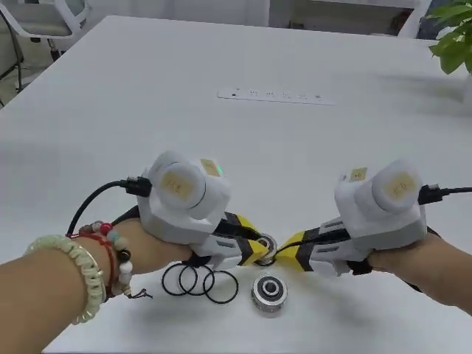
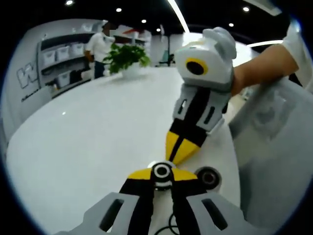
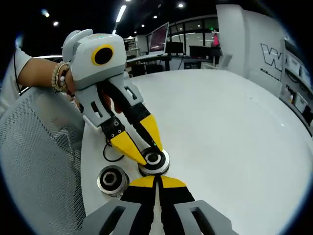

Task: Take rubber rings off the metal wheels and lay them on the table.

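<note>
We see the head view evenly bright. The white table (image 1: 147, 110) washes out pale toward twelve o'clock, and soft, faint shadows lie on it near six. The plant (image 1: 453, 37) at two o'clock is blurred. In both gripper views, straight lines bow toward the edges. Ceiling spotlights (image 2: 119, 10) and a light strip (image 2: 178, 17) glare at twelve o'clock against a dark ceiling. In the left gripper view, the shelves (image 2: 61, 54) at ten o'clock look soft.

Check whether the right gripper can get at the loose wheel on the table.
Probably yes: the loose wheel lies uncovered close beside the right gripper; the left gripper, holding the other wheel, sits alongside, not across the way.
</note>
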Action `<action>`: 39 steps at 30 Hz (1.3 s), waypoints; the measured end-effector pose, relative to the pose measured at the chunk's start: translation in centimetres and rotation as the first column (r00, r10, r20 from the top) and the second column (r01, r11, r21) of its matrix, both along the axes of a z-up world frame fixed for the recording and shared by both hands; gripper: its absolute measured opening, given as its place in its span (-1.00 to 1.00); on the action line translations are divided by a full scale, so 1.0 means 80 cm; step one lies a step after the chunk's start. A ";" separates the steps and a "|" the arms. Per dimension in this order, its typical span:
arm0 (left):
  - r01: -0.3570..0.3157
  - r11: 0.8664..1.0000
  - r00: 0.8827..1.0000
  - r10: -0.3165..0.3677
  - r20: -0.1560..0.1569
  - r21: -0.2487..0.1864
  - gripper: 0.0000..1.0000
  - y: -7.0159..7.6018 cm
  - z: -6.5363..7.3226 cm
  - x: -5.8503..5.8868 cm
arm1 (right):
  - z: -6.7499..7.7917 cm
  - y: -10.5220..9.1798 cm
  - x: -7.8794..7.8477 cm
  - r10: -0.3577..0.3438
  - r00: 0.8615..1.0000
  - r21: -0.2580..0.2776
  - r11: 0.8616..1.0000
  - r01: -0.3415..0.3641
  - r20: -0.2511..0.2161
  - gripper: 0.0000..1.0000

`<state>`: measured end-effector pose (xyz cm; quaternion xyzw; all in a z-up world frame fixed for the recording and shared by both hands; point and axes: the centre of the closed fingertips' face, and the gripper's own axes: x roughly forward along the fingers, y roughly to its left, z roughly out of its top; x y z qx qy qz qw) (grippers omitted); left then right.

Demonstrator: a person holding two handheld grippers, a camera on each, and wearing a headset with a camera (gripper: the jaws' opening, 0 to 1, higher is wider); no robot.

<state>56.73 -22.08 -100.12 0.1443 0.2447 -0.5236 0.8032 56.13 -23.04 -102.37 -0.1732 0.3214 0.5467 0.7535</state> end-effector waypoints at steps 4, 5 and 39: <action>0.001 1.000 1.000 -0.002 0.014 0.023 -0.73 0.000 0.000 0.001 | -0.001 0.000 0.005 -0.075 0.996 -0.015 0.997 0.074 -0.050 -1.00; 0.002 1.000 1.000 -0.003 0.013 0.024 -0.73 0.000 0.000 0.001 | -0.001 -0.001 0.009 -0.129 0.987 -0.011 0.992 0.129 -0.095 -1.00; 0.017 0.999 0.999 -0.019 0.035 0.042 -0.75 0.004 -0.001 0.000 | 0.049 0.036 0.004 -0.185 0.940 0.202 0.947 0.248 -0.287 -1.00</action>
